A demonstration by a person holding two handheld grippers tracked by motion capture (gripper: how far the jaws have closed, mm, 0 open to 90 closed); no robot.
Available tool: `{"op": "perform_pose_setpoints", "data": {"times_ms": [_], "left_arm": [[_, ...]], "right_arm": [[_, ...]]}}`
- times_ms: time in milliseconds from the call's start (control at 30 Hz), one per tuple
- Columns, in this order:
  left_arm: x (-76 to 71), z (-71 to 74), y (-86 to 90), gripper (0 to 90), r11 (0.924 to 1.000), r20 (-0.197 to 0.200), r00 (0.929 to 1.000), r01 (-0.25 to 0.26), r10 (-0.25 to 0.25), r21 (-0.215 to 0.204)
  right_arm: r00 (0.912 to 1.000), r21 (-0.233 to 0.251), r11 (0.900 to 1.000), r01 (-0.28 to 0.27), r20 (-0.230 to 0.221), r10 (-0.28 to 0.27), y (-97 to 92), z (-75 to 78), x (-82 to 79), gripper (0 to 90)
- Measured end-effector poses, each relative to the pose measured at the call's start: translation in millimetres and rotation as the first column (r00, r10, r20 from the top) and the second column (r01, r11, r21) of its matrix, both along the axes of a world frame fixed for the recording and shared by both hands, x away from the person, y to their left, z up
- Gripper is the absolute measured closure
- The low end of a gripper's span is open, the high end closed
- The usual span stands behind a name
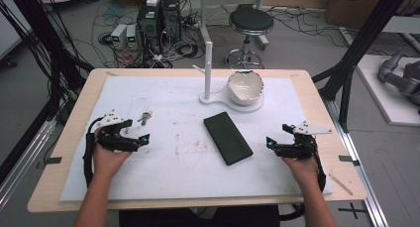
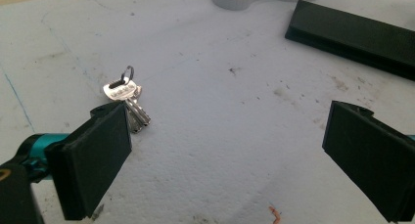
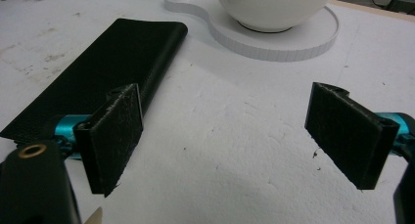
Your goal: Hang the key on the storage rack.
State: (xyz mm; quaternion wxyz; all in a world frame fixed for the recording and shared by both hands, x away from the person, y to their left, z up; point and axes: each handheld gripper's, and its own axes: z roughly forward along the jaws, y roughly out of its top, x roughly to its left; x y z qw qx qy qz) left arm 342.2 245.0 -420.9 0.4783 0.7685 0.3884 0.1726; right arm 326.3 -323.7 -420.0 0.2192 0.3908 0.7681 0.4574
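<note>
A flat black case (image 1: pixel 228 138) lies slanted in the middle of the white mat (image 1: pixel 173 162). It appears at the upper right of the left gripper view as the black case (image 2: pixel 352 35) and at the left of the right gripper view as the black case (image 3: pixel 107 62). Small silver keys (image 1: pixel 144 118) on a ring lie left of centre; the keys (image 2: pixel 127 99) sit just beyond my left jaw pad. My left gripper (image 1: pixel 141 133) rests on the mat at the left, open and empty. My right gripper (image 1: pixel 272 137) rests at the right, open and empty, beside the case.
A white bowl (image 1: pixel 245 86) sits on a white stand base (image 1: pixel 218 99) with an upright post (image 1: pixel 208 68) at the back centre. The bowl (image 3: pixel 274 6) and base (image 3: pixel 293 38) lie ahead of my right gripper. Beyond the table are a stool (image 1: pixel 250 24) and cables.
</note>
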Motion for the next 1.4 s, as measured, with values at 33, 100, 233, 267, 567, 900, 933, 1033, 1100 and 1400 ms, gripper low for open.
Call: {"op": "perform_pose_setpoints", "data": {"times_ms": [33,100,233,267,567,900,933,1033,1100,1400], "left_arm": [[0.4,-0.1,-0.2,4.1,1.0000,0.000,1.0000,-0.001,0.001,0.000],[0.8,-0.6,-0.5,4.1,1.0000,0.000,1.0000,-0.007,0.007,-0.002],[0.7,-0.9,-1.8,4.1,0.9999,-0.005,1.0000,-0.001,0.001,0.010],[0.7,-0.6,-1.9,4.1,0.9999,0.001,1.0000,0.002,-0.002,0.014],[1.0,-0.1,0.2,4.1,0.9999,0.007,0.9999,0.012,-0.012,-0.010],[21.3,5.6,-1.8,4.1,0.9997,0.009,0.9997,-0.023,0.023,0.002],[21.3,5.6,-1.8,4.1,0.9997,0.009,0.9997,-0.023,0.023,0.002],[43.8,4.0,-4.0,4.2,0.9986,-0.025,0.9985,-0.048,0.049,0.019],[55.9,3.7,-6.9,4.2,0.9981,-0.044,0.9977,-0.050,0.051,0.037],[99.1,0.0,-12.0,32.9,0.9926,-0.113,0.9932,-0.017,0.031,0.120]], "right_arm": [[1.0000,0.001,1.0000,-0.001,0.001,0.001,0.2,0.0,-0.2,14.6],[1.0000,0.001,1.0000,-0.004,0.005,0.004,0.5,0.1,0.1,14.6],[1.0000,0.000,1.0000,-0.009,-0.001,0.009,0.3,-0.8,-0.3,14.6],[1.0000,-0.001,1.0000,-0.008,-0.003,0.008,0.6,-0.7,-1.0,14.6],[1.0000,-0.006,1.0000,-0.005,0.003,0.005,4.6,1.4,-4.1,14.6],[0.9999,-0.005,0.9999,-0.009,0.007,0.009,2.6,0.4,-4.2,14.6],[0.9999,-0.005,0.9999,-0.009,0.007,0.009,2.6,0.4,-4.2,14.6],[1.0000,-0.004,1.0000,-0.009,-0.004,0.009,2.3,-1.1,-4.4,14.6],[0.9999,-0.005,1.0000,-0.008,-0.008,0.008,1.6,-1.4,-4.4,14.6],[1.0000,0.002,1.0000,0.002,-0.009,-0.002,-5.1,-3.0,-5.9,14.7]]}}
